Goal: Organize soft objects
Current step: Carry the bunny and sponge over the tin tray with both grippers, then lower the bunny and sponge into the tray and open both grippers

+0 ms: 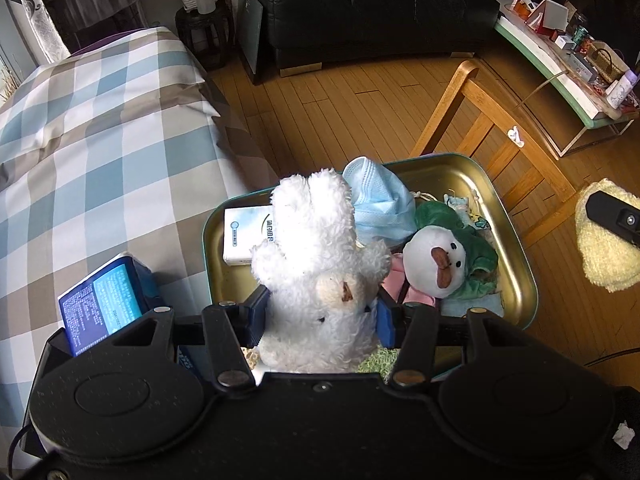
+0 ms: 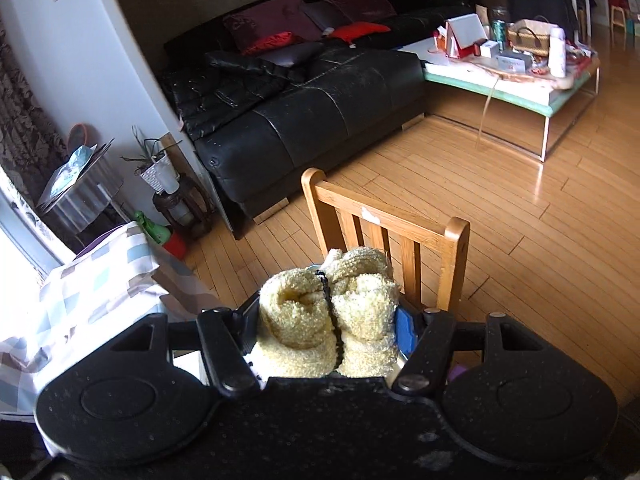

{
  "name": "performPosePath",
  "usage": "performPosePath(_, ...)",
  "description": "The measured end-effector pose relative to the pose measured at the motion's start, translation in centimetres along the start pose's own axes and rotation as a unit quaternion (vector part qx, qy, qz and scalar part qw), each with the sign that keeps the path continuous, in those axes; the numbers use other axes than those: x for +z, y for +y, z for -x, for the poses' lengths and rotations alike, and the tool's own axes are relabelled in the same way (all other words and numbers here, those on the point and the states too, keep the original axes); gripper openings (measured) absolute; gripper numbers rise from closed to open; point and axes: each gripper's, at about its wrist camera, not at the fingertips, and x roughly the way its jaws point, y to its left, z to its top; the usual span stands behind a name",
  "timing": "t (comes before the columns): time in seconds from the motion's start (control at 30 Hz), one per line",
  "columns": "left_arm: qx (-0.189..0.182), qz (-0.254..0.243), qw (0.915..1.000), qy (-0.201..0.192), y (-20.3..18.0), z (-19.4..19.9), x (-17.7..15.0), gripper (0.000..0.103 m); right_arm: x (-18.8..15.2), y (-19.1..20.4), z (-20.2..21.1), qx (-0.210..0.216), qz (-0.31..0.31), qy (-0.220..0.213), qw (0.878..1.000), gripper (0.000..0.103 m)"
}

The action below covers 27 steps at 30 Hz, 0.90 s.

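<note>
My left gripper (image 1: 320, 316) is shut on a white fluffy plush toy (image 1: 316, 260), its blue pads pressing both sides as the toy hangs over the near edge of a gold metal tin (image 1: 516, 256). The tin holds a green-hooded plush with a white face (image 1: 440, 260), a blue face mask (image 1: 380, 204), a white box (image 1: 244, 236) and small cloths. My right gripper (image 2: 328, 324) is shut on a rolled cream-yellow knit bundle (image 2: 324, 312). That bundle (image 1: 604, 256) and a right finger (image 1: 612, 216) show at the right edge of the left wrist view, beside the tin.
A checked blue and beige cloth (image 1: 92, 152) covers the table to the left, with a blue packet (image 1: 100, 308) by the tin. A wooden chair (image 2: 384, 232) stands just beyond. A black sofa (image 2: 312, 108) and a cluttered low table (image 2: 512, 72) lie farther off on the wood floor.
</note>
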Motion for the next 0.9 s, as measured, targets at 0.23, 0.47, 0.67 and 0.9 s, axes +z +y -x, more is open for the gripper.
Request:
performPosePath(0.23, 0.005, -0.008, 0.9999, 0.009, -1.1, -1.7, 0.8, 0.051, -0.2, 0.3, -0.1, -0.014, 0.006, -0.003, 1.000, 0.063)
performPosePath(0.47, 0.015, -0.004, 0.9999, 0.006, -0.8, -2.4, 0.7, 0.065, -0.5, 0.4, 0.0, -0.013, 0.011, 0.000, 1.000, 0.063)
performPosePath(0.67, 0.011, 0.010, 0.9999, -0.002, -0.1, -1.9, 0.9, 0.065, -0.4, 0.4, -0.1, -0.013, 0.016, 0.003, 1.000, 0.063)
performPosePath(0.9, 0.020, 0.015, 0.9996, -0.010, 1.1, -0.7, 0.0, 0.065, -0.4, 0.4, -0.2, -0.012, 0.023, 0.008, 1.000, 0.063)
